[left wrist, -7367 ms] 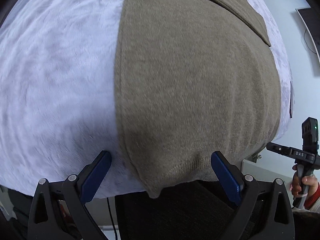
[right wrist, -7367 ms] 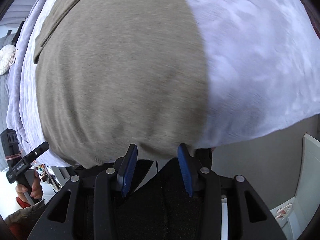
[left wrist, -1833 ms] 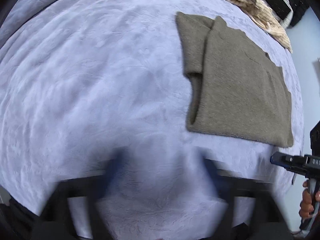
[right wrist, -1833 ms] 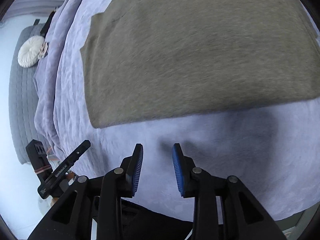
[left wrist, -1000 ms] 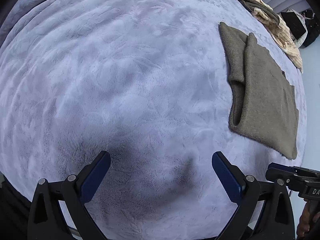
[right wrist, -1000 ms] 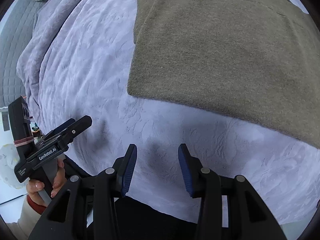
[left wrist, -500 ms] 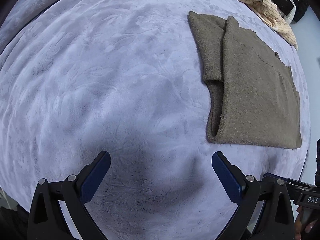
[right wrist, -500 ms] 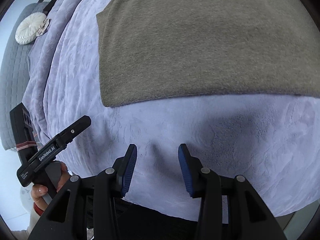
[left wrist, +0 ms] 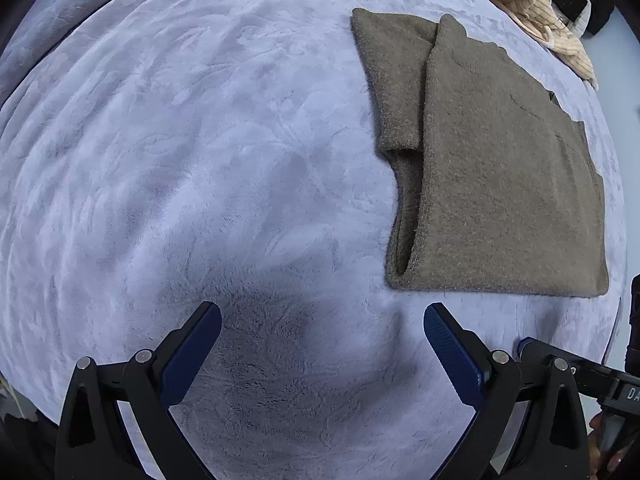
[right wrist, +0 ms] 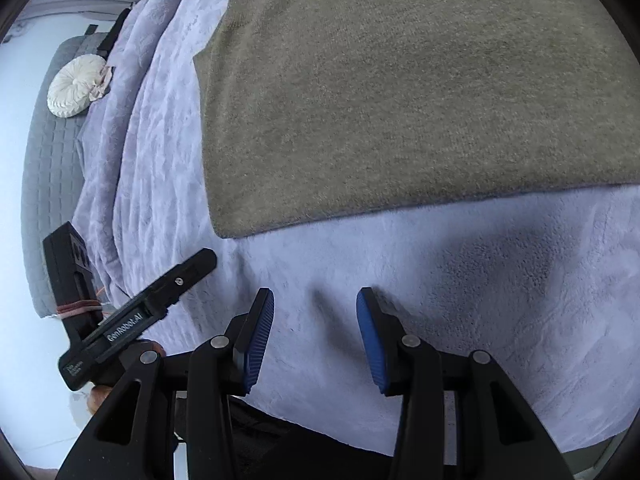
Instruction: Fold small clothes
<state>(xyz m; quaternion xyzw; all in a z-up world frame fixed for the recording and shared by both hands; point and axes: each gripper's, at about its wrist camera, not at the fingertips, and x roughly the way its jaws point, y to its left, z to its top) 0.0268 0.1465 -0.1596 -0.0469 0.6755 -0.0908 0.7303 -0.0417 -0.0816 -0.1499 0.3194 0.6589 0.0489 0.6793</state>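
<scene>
A folded olive-brown knit sweater lies flat on the lavender plush blanket, with a folded sleeve layer along its left side. In the right wrist view the sweater fills the upper part of the frame. My left gripper is open and empty above bare blanket, below and left of the sweater's near corner. My right gripper is open and empty above the blanket, just short of the sweater's near edge. The left gripper's body shows at the left of the right wrist view.
A heap of cream and brown clothes lies at the far right end of the bed. A round white cushion rests on a grey quilted headboard. The bed's near edge runs just below my right gripper.
Over the last second both grippers stayed open and empty. The left view swung so the sweater sits nearer and larger at right. The right gripper shifted along the sweater's near edge.
</scene>
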